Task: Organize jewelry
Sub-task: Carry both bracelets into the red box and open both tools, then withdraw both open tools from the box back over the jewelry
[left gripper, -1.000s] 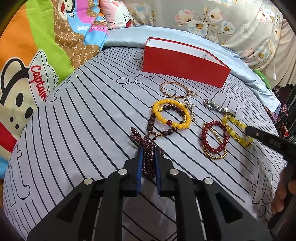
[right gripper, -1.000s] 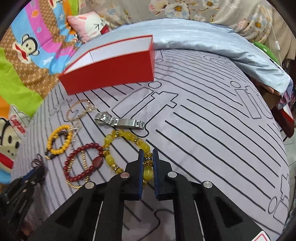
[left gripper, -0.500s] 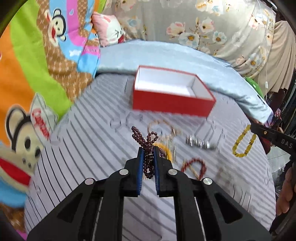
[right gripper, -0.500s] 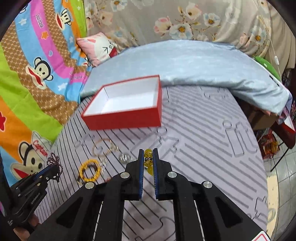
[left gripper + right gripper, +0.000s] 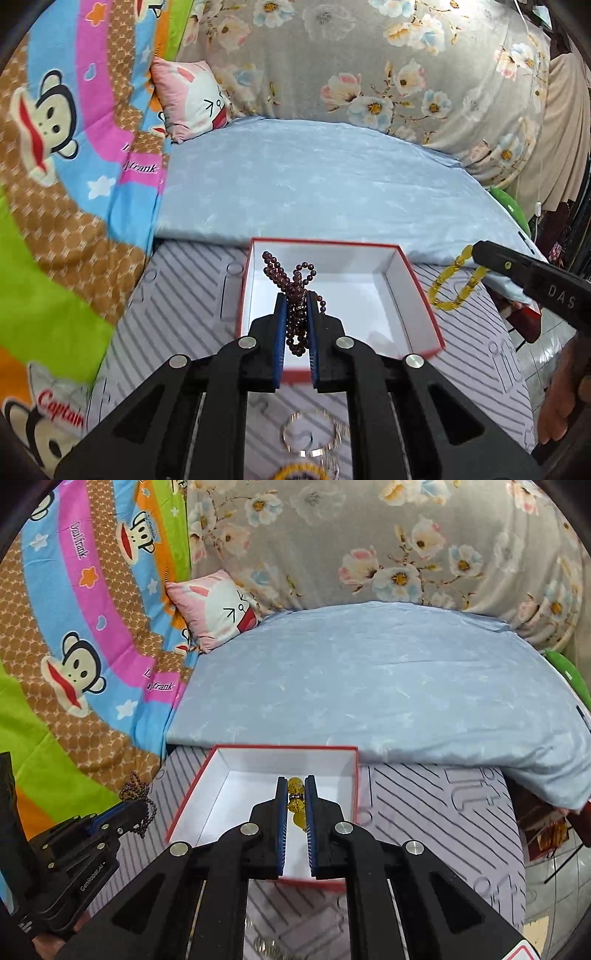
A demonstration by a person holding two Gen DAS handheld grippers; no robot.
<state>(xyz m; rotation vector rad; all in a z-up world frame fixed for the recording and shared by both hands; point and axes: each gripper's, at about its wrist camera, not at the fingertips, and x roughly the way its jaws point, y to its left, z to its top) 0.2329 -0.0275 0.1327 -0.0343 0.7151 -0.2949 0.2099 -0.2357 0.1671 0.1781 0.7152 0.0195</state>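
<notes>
An open red box (image 5: 424, 306) with a white inside sits on the striped grey cover; it also shows in the right wrist view (image 5: 192, 790). My left gripper (image 5: 295, 306) is shut on a dark red bead bracelet (image 5: 291, 280) and holds it above the box. My right gripper (image 5: 295, 794) is shut on a yellow bead bracelet (image 5: 296, 799) over the box's near right part; that bracelet hangs to the right in the left wrist view (image 5: 454, 284). The left gripper shows at the left of the right wrist view (image 5: 122, 812).
A thin gold ring bracelet (image 5: 310, 432) and a yellow bead bracelet (image 5: 299, 472) lie on the cover below my left gripper. A light blue quilt (image 5: 314, 184) lies behind the box, a pink pillow (image 5: 192, 96) behind that. The bed's right edge drops to the floor (image 5: 554, 886).
Both grippers have lifted their bracelets off the cover and carried them forward to above the red box. The other jewelry stays behind on the cover.
</notes>
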